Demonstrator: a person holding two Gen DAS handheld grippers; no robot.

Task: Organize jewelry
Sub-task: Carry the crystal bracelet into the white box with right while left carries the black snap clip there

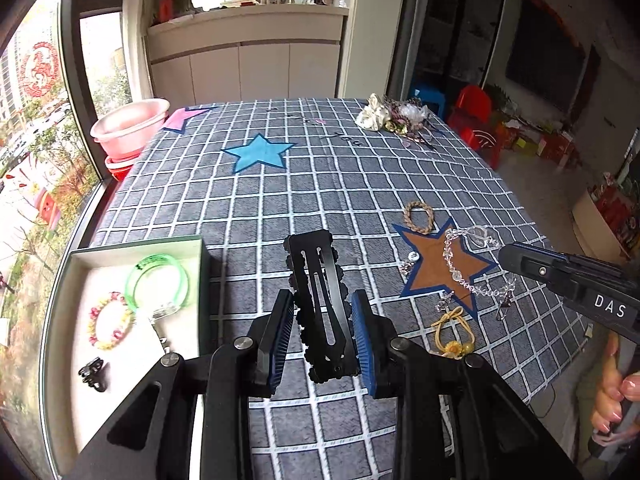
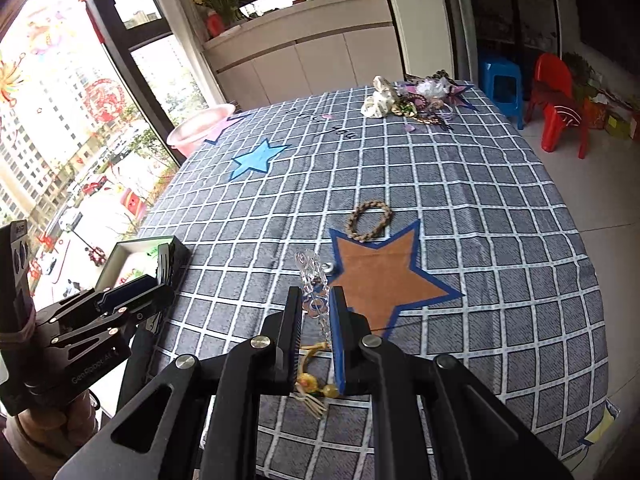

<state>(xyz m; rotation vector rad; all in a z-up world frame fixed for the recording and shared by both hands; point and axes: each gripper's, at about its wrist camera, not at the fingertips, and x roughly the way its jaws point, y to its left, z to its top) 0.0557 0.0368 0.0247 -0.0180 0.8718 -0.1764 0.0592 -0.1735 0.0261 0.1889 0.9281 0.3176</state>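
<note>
In the left wrist view my left gripper is shut on a long black hair clip with scalloped edges, held above the checked tablecloth. To its left stands an open white box holding a green bangle, a pink and yellow bead bracelet and a small black claw clip. My right gripper is shut on a clear crystal bracelet, which dangles over the brown star. From the left wrist view the right gripper comes in from the right with the crystal bracelet at its tip.
A braided brown bracelet and a yellow cord bracelet lie near the brown star. A heap of scrunchies and ornaments sits at the far right corner. A pink basin stands beyond the far left edge. The window runs along the left.
</note>
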